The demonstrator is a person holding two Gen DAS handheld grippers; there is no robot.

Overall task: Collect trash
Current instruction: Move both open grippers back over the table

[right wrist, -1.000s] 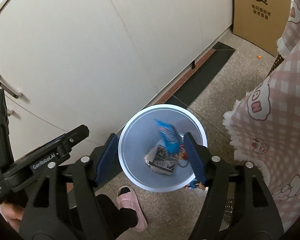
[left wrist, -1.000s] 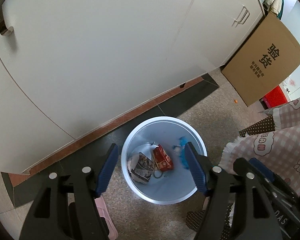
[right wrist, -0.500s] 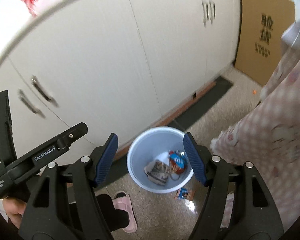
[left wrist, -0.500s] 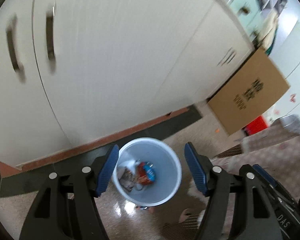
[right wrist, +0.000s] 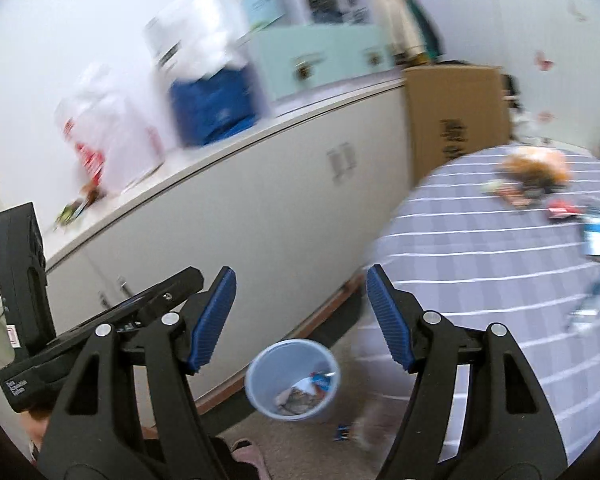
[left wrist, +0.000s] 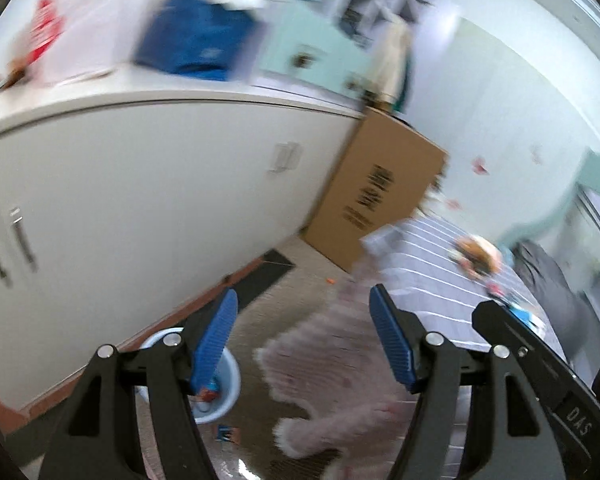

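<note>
Farther below now, bin point(right wrist: 293, 380) holds seemingly crumpled wrappers point(right wrist: 300, 394).

White cabinets point(right wrist: 284, 216) along pale wall point(right wrist: 80, 20); speckled floor point(left wrist: 300, 292); cardboard box point(right wrist: 456, 120) leaning; striped tablecloth point(right wrist: 480, 272).

Both views motion-blurred. Left wrist: blue bin point(left wrist: 226, 394) half hidden behind gripper finger, contents unreadable. Print on cardboard box point(left wrist: 374, 196) smeared, illegible. Right wrist: scraps on striped tablecloth point(right wrist: 480, 248) too blurred to identify, perhaps wrappers. Countertop bags point(right wrist: 112, 128) indistinct.
</note>
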